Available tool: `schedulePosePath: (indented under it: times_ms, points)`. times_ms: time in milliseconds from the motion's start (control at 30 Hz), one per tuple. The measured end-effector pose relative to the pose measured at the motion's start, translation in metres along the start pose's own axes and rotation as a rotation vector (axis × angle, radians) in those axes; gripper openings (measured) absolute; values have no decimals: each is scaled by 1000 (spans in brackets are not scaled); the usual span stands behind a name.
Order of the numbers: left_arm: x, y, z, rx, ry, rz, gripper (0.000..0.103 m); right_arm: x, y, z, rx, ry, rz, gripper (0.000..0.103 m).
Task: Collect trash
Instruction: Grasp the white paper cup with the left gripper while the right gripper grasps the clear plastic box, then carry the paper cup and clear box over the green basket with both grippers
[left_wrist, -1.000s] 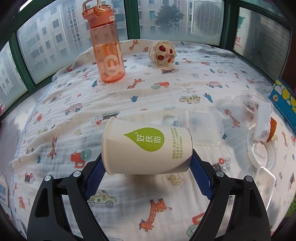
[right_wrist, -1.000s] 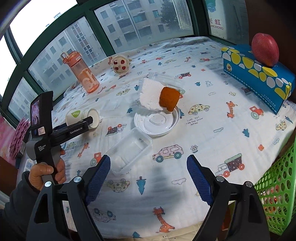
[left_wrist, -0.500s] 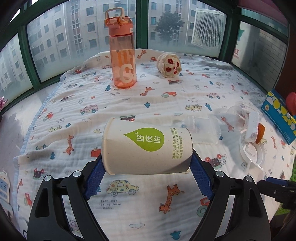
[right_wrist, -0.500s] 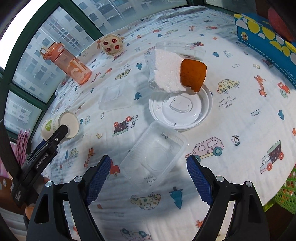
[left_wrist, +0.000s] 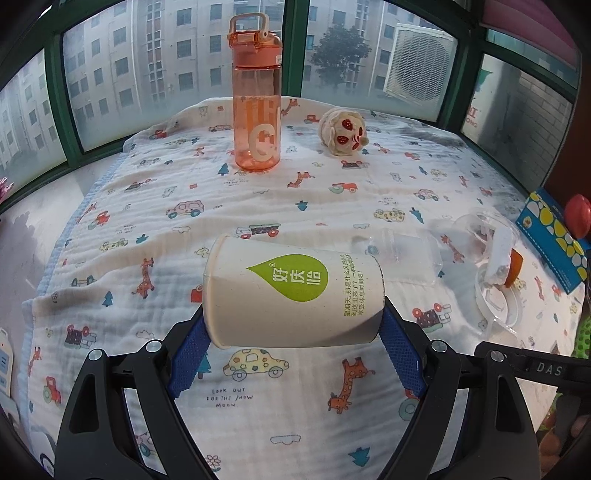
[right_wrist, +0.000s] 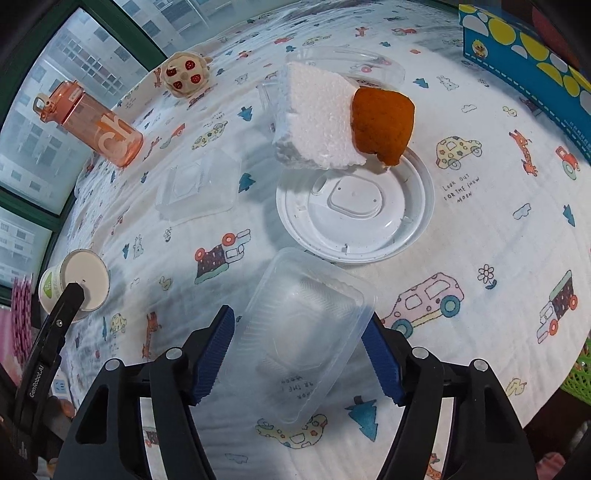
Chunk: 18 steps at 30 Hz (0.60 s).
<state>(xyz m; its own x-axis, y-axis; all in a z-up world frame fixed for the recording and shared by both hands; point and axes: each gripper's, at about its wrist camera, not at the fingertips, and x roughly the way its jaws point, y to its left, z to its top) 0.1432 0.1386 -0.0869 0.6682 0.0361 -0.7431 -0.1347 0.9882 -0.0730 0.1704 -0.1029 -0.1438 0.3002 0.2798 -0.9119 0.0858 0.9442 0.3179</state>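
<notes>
Left tool (left_wrist: 293, 332) clamps the paper cup (left_wrist: 291, 291) sideways above the desk (left_wrist: 258, 206); right tool (right_wrist: 301, 350) straddles the clear plastic tray (right_wrist: 303, 332), fingers wide, which may buckle or slip under pressure.

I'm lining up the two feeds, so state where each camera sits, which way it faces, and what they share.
Left wrist: rides the left claw, facing the windows; its pads clamp the paper cup.
Right wrist: rides the right claw, tilted down at the table; its open pads flank the clear tray.
Shared: cup, orange bottle, foam block; each view shows the other claw.
</notes>
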Motion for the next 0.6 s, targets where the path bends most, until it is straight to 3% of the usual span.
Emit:
schedulePosePath:
  times_ms: [267,600]
  points:
    - [-5,-10,-3,2,4,-13,83,-19,-2,-10,-43,-45,52,58]
    - [-26,-29,-1,14,-24,-47,83,-66,-15,-25,-115,-189,89,57]
